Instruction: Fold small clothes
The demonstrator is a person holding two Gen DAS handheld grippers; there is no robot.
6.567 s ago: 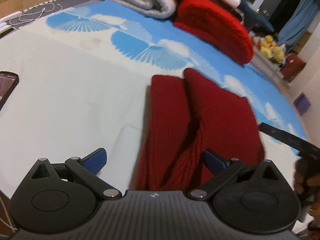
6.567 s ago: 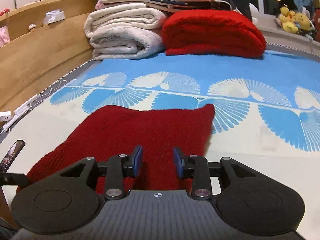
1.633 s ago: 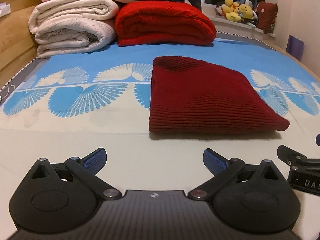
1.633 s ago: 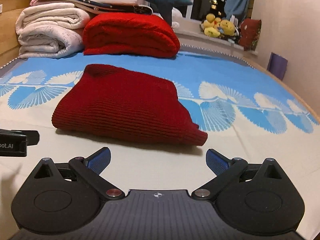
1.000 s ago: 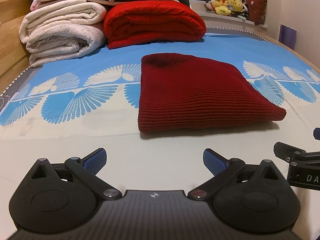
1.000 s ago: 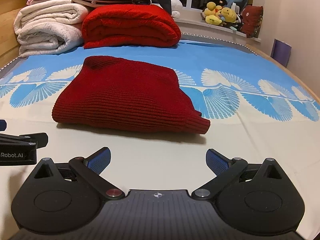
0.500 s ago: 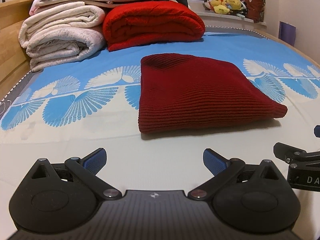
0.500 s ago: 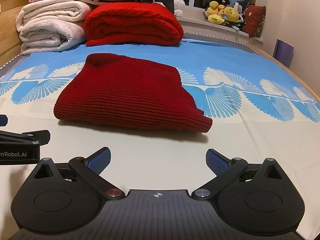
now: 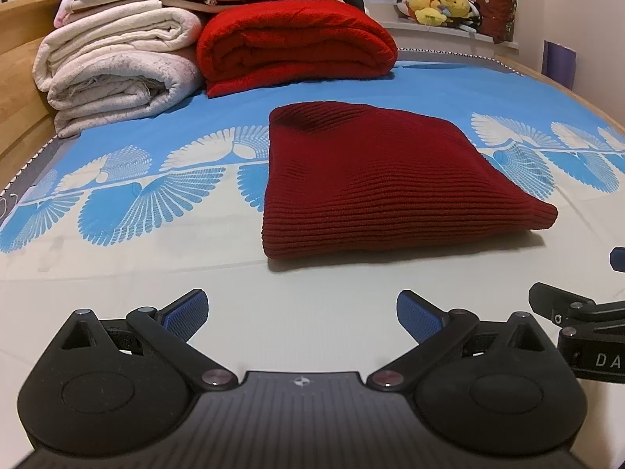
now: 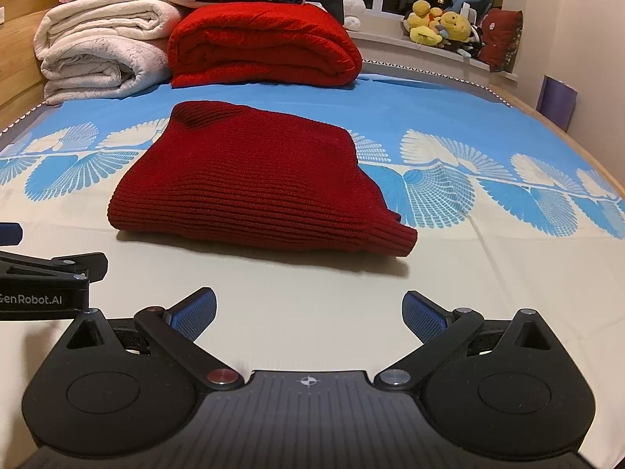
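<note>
A dark red ribbed knit garment [image 9: 375,179] [image 10: 254,183] lies folded into a compact bundle on the bed sheet [image 9: 117,265], a cuff corner sticking out at its near right. My left gripper [image 9: 300,312] stands open and empty, a short way in front of the garment's near edge. My right gripper [image 10: 308,310] is likewise open with nothing between its blue pads [image 10: 424,316], also short of the garment. Each gripper shows at the side of the other's view.
Rolled white blankets [image 9: 113,74] and a folded bright red blanket [image 9: 297,43] are stacked at the far end of the bed. A wooden bed frame [image 9: 19,90] runs along the left. Plush toys [image 10: 437,27] sit on a far sill. A wall stands to the right.
Over the last second both grippers stay open and nearly still, with only a slight shift of view. Earlier the garment lay spread longer with the right gripper narrow over it; now it is folded.
</note>
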